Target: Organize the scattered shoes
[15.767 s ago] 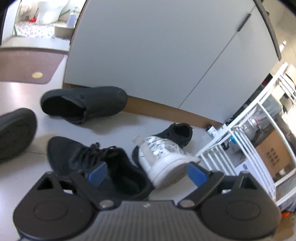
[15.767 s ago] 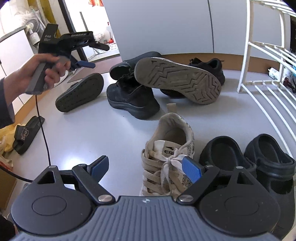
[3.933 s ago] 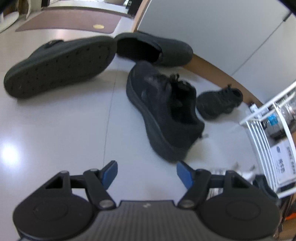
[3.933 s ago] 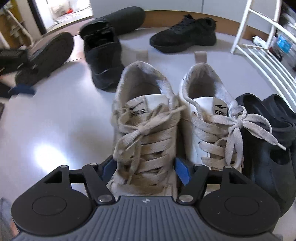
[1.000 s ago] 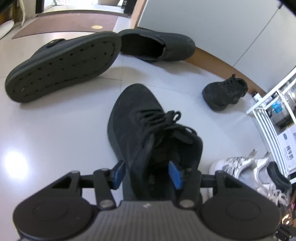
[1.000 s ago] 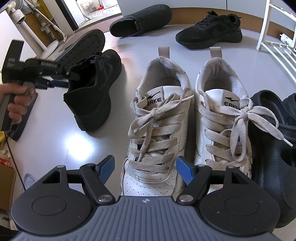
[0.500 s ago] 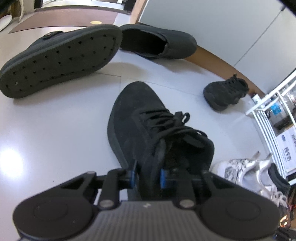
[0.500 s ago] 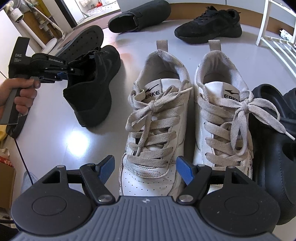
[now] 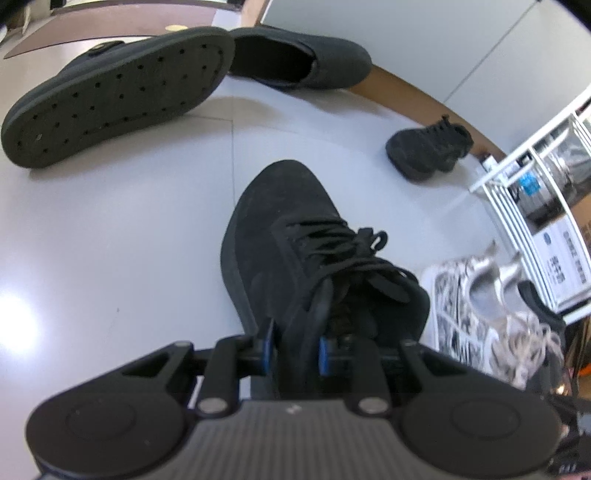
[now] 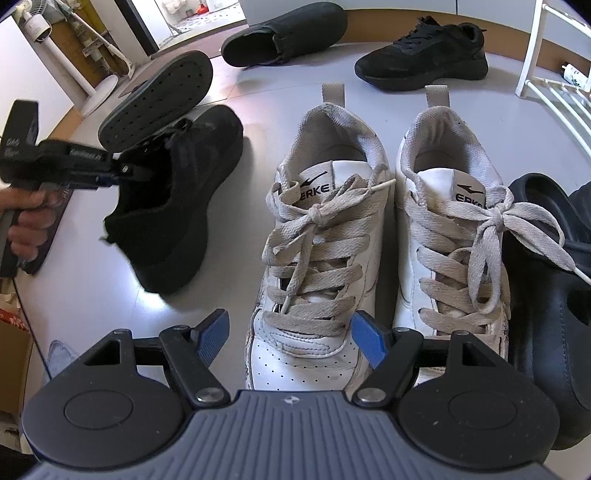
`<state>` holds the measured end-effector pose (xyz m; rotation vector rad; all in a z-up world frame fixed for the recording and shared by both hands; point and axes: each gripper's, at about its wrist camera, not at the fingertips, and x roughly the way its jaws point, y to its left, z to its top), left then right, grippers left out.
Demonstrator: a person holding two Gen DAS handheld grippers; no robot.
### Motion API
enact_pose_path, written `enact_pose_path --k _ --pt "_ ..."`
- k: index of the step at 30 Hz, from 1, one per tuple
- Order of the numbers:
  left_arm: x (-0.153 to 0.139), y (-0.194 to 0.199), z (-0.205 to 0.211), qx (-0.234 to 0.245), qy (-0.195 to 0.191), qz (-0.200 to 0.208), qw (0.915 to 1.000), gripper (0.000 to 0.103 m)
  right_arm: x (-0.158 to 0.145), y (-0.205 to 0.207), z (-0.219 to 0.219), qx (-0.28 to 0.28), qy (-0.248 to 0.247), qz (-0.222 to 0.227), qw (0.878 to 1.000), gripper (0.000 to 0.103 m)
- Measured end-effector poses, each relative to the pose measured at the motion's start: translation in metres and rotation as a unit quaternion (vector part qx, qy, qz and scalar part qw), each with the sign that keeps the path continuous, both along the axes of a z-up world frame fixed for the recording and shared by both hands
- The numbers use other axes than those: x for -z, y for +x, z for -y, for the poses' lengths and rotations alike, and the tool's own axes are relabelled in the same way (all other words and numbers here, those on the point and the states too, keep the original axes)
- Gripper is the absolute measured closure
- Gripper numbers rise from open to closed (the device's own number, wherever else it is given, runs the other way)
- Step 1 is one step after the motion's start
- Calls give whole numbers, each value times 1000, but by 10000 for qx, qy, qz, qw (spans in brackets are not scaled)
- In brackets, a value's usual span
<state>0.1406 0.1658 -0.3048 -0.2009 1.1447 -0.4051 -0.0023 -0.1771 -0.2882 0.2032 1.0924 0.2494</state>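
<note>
Left gripper is pinching the side wall of the black sneaker, near its heel. Its blue pads are pressing on the wall from both sides, one outside the sneaker and one inside it. In the right wrist view, a hand is holding this gripper by its handle at the left edge. The sneaker is looking tipped, with its heel end off the floor and its toe end down by the upturned shoe.

Right gripper is hanging over the toe of the left white sneaker. Its jaws are standing wide apart and are not touching anything.

Two white sneakers are sitting side by side on the floor, with the right one just beside the left one. Their laces are tied. Black clogs are sitting just to the right of them.

Farther back, a black slip-on is lying near the brown baseboard. The upturned shoe is lying beside it with its dotted sole showing. Another black sneaker is sitting by the baseboard, near the white rack.
</note>
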Motion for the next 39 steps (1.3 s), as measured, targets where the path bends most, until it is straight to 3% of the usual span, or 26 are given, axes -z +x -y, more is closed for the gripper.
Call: enact_pose_path --k 11,18,24,29,39 --pt "2 -30 -1 172 -50 -265 9995 79 -1 -1 -4 -65 -12 -2 10000 26" --pt "-4 -30 0 137 -59 -249 9996 72 -10 3 -8 -100 -64 88 9999 26" --pt "-21 -38 -6 -53 -355 30 9993 61 -45 20 -12 -239 -342 301 9987 26" --pt "-34 -38 -10 -140 -479 232 9985 59 -83 36 -21 -520 -620 314 9962 25" --pt "-48 -36 -36 -514 -570 498 9958 52 -111 67 -60 -385 -723 96 9966 25"
